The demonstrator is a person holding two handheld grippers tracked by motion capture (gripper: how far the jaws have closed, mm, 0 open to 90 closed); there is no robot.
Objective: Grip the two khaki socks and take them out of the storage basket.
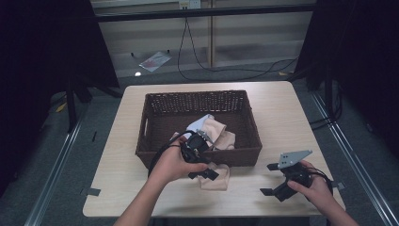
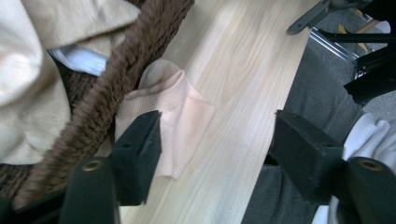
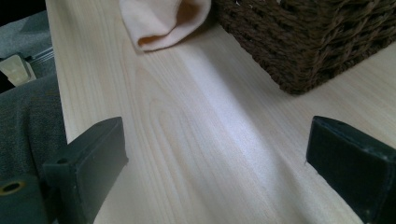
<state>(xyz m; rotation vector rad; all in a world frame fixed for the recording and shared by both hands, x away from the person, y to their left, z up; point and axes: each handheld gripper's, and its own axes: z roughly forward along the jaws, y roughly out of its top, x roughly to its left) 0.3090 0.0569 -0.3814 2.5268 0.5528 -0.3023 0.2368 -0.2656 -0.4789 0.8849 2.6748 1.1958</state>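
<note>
Both fingers of the left gripper (image 2: 215, 154) stand wide apart, and nothing is between them. In the left gripper view, one black finger (image 2: 137, 154) sits at the lower left of the frame, right over the edge of a soft peach-coloured cloth (image 2: 182, 116). I cannot tell if that finger touches the cloth. The other finger is at the lower right, past the near edge of the light wooden table (image 2: 243, 93).

The peach cloth lies flat on the table, just beside the front wall of the dark brown woven basket (image 2: 116, 88). More pale cloth (image 2: 28, 84) is heaped inside the basket.

In the high view, the left gripper (image 1: 203, 172) is in the lower middle of the frame, over the peach cloth (image 1: 217, 180) and close to the basket's (image 1: 155, 101) front wall.

The right gripper (image 1: 269, 180) is at the lower right of that frame, low over the bare table (image 1: 282, 113), well apart from the cloth. Its fingers are spread wide too and hold nothing. In the right gripper view, the peach cloth (image 3: 163, 18) shows at the top, with the basket corner (image 3: 303, 42) at the upper right.
</note>
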